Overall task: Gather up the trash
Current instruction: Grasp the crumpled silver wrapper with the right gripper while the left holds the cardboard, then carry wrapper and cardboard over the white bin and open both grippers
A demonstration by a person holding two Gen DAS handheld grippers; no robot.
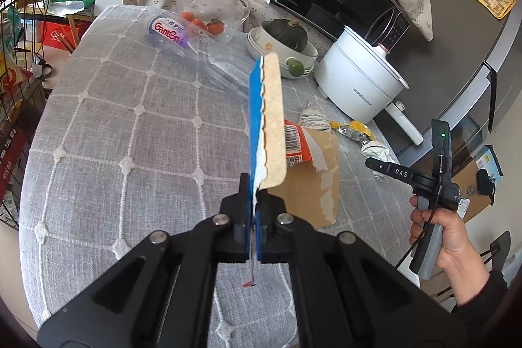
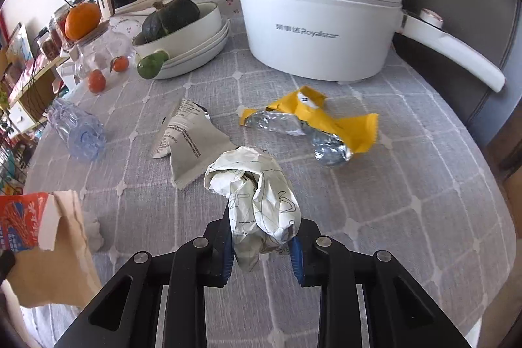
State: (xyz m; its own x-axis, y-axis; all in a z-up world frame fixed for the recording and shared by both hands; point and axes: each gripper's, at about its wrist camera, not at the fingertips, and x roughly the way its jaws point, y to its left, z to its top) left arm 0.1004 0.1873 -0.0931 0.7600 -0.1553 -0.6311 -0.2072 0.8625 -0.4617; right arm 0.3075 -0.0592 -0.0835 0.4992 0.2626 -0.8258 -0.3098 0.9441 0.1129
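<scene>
The right gripper (image 2: 262,245) pinches a crumpled paper ball (image 2: 257,194) over the grey quilted tablecloth (image 2: 407,185). The left gripper (image 1: 253,207) clamps a torn cardboard strip (image 1: 272,119). Beyond the ball lie a yellow wrapper (image 2: 326,119), then the white cooking pot (image 2: 319,15).

Your grey quilted-cloth surface (image 2: 407,185) carries a white electric pot (image 2: 319,22), a yellow foil wrapper (image 2: 326,123), a white printed packet (image 2: 189,142) and a clear plastic bottle (image 2: 76,128).

right tool (image 2: 262,242) | pads pressed on crumpled paper ball (image 2: 257,194) | over grey tablecloth (image 2: 407,201)
</scene>
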